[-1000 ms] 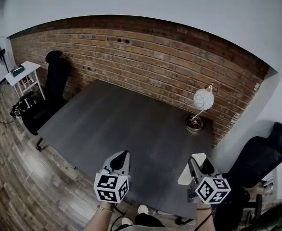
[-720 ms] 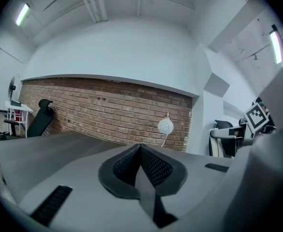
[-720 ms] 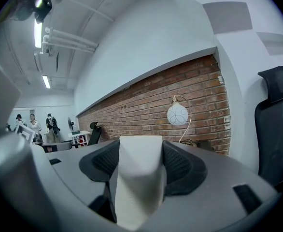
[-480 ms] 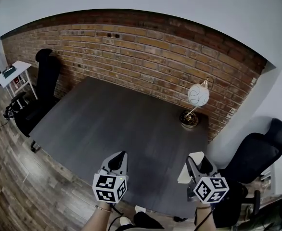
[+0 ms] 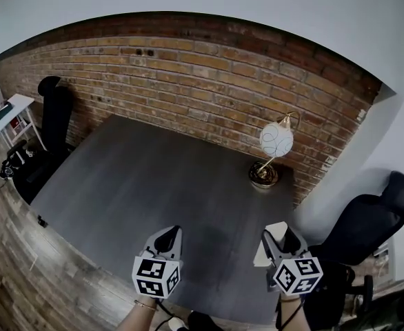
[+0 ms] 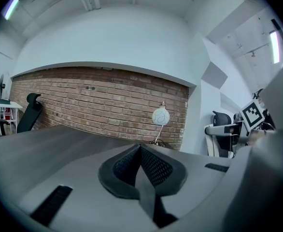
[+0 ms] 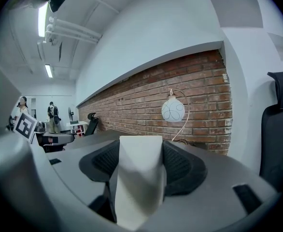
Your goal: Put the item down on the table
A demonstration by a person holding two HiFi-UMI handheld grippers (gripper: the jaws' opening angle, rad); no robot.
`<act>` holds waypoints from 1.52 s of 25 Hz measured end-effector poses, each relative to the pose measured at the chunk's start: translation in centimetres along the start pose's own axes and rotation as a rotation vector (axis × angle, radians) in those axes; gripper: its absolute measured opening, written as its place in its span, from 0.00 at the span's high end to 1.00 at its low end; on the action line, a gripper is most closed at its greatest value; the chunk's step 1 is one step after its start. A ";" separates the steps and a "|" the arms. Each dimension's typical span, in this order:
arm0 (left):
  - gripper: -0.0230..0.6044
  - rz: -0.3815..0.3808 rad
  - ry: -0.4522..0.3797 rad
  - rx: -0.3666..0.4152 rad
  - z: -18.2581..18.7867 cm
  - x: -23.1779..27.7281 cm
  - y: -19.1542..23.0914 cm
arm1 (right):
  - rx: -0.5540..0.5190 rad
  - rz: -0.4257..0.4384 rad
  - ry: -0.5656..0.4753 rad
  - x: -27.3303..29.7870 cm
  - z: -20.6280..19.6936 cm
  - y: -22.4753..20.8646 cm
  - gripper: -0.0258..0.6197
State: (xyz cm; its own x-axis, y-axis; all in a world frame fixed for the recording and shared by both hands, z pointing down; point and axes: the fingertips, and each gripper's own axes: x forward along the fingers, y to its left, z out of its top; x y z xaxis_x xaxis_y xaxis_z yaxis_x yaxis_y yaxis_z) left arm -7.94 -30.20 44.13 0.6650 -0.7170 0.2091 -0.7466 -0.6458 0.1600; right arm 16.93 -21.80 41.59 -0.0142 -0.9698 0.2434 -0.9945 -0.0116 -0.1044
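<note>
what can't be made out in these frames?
White flat item: right gripper view shows only its end between the fingers; in head view the right gripper covers most of it.
Dark grey table: near edge partly behind the left gripper, head view.
Small white side table: cut by the left edge, head view.

**Table mostly open, one obstacle at the right rear**

Wide bare run of table [image 5: 154, 178] across frame centre and left. Lamp [image 5: 276, 139] stands centre right, near the brick wall [image 5: 188, 74] that bounds the far edge. Chair [image 5: 54, 112] at upper left, second chair [image 5: 367, 226] at lower right, both beside the table.
</note>
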 end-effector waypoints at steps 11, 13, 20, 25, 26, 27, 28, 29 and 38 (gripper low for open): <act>0.94 -0.016 0.048 0.017 -1.8 6.3 -1.1 | -0.057 0.035 0.047 4.9 -1.5 -3.9 0.50; 0.94 -0.015 0.054 0.013 -2.1 7.4 -1.0 | -0.072 0.043 0.058 5.9 -1.9 -4.4 0.50; 0.94 -0.011 0.076 0.008 -3.4 10.4 -0.5 | -0.118 0.083 0.088 8.7 -3.3 -5.3 0.50; 0.94 -0.007 0.091 0.010 -4.1 11.9 0.1 | -0.158 0.120 0.113 10.8 -4.1 -6.0 0.50; 0.94 -0.005 0.095 0.010 -4.3 12.2 0.3 | -0.169 0.127 0.119 11.2 -4.2 -6.1 0.50; 0.94 -0.003 0.099 0.011 -4.5 12.4 0.4 | -0.179 0.135 0.125 11.7 -4.4 -6.3 0.50; 0.94 -0.001 0.103 0.011 -4.7 12.6 0.5 | -0.186 0.143 0.130 12.1 -4.5 -6.4 0.50; 0.94 0.000 0.108 0.011 -4.9 12.8 0.6 | -0.191 0.149 0.134 12.5 -4.6 -6.5 0.50; 0.94 0.005 0.130 0.021 -5.9 14.5 1.4 | -0.240 0.209 0.167 15.4 -5.4 -7.3 0.50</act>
State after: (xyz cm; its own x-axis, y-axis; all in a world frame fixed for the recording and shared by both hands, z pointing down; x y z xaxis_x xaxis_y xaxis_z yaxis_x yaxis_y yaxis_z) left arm 0.54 -39.98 53.09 0.6519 -0.6811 0.3333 -0.7485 -0.6484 0.1390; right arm 23.43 -35.35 51.36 -0.2173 -0.8919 0.3966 -0.9641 0.2597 0.0559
